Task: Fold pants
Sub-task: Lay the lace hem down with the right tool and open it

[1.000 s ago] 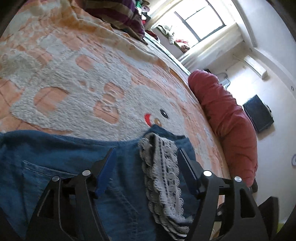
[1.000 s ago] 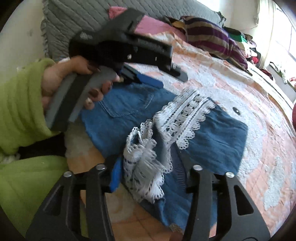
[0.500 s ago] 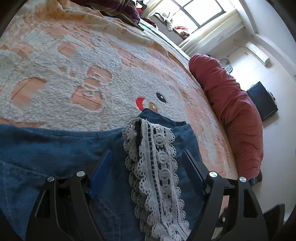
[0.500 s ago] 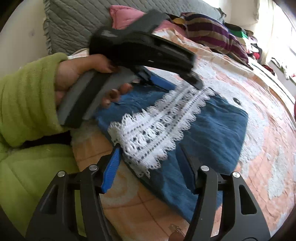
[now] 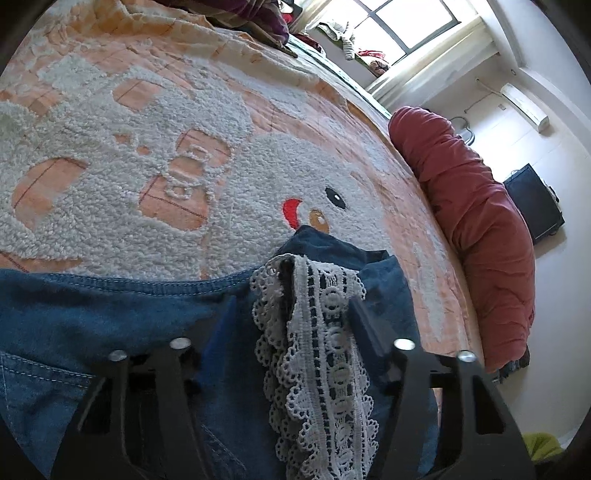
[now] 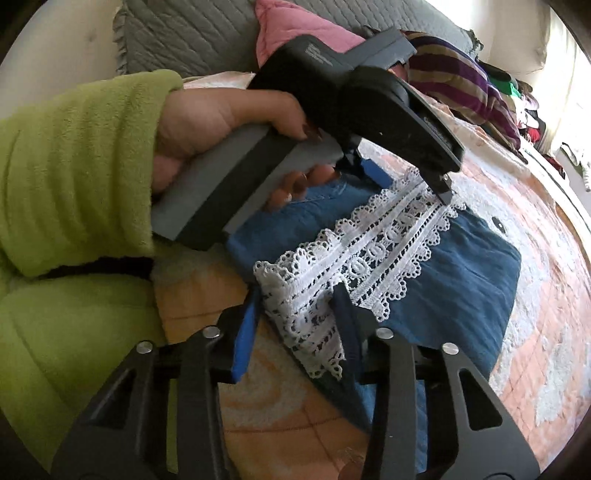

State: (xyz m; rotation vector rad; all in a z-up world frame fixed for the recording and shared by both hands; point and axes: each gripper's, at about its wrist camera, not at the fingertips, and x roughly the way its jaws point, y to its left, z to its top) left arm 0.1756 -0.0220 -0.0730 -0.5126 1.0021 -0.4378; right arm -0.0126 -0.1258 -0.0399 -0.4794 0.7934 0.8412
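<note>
Blue denim pants [image 5: 122,314] with a white lace hem [image 5: 317,354] lie partly folded on the bed. In the left wrist view my left gripper [image 5: 291,314] is open, its fingers either side of the lace end. In the right wrist view the pants [image 6: 472,266] spread to the right, the lace band [image 6: 373,254] lying across them. My right gripper [image 6: 295,306] is open around the near end of the lace. The left gripper [image 6: 406,177] shows there too, held by a hand in a green sleeve, its tips at the far end of the lace.
An orange bedspread with a white fleecy snowman pattern [image 5: 184,158] covers the bed. A red bolster [image 5: 476,221] lies along the far edge. A grey quilted pillow [image 6: 192,33], a pink cushion [image 6: 291,26] and a striped blanket [image 6: 461,77] sit at the head.
The lace hem, bunched up a second ago, now lies stretched flat between the two grippers. Both grippers have narrowed around the lace ends; the left gripper moved forward along it.
</note>
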